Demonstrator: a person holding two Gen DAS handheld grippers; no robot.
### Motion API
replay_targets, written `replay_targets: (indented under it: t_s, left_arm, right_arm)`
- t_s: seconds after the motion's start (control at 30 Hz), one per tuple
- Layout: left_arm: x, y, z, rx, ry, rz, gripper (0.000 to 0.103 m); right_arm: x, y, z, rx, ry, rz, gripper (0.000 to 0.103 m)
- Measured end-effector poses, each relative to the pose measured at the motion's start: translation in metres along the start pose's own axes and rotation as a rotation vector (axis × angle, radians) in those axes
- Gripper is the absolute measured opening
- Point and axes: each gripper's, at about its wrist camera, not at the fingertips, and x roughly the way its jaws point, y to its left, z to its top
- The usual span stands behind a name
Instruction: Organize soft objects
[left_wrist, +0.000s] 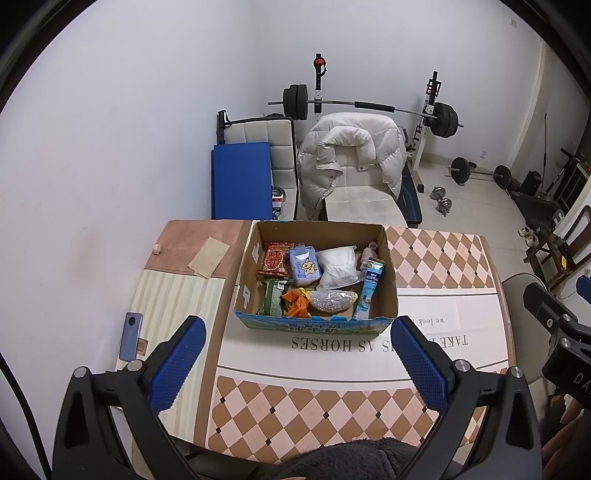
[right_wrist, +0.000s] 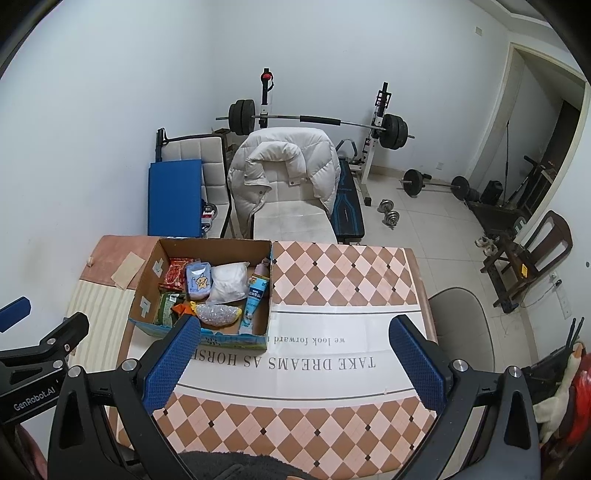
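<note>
An open cardboard box (left_wrist: 388, 273) stands on the table and holds several soft packs: a red snack pack (left_wrist: 275, 258), a blue tissue pack (left_wrist: 303, 266), a white bag (left_wrist: 338, 266), a green pack (left_wrist: 272, 302), an orange pack (left_wrist: 295, 303), a clear pouch (left_wrist: 330, 300) and a blue tube (left_wrist: 369, 291). The box also shows in the right wrist view (right_wrist: 147, 280). My left gripper (left_wrist: 297, 363) is open and empty, held above the table in front of the box. My right gripper (right_wrist: 293, 363) is open and empty, to the right of the box's front.
A checkered cloth with printed text (left_wrist: 332, 402) covers the table. A phone (left_wrist: 129, 341) lies at the left edge, a paper scrap (left_wrist: 207, 257) at the back left. Behind the table stand a chair with a white jacket (left_wrist: 351, 155), a blue mat (left_wrist: 242, 181) and a barbell rack (left_wrist: 369, 107).
</note>
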Motion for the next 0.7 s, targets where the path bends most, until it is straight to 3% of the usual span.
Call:
replay_targets:
  t_s: [0.7]
  left_arm:
    - [-0.0011,0.0005,-0.0008,-0.006,-0.003,0.005,0.103]
  right_arm:
    - [-0.0011,-0.0005,-0.0011,-0.004,-0.001,-0.002,0.103]
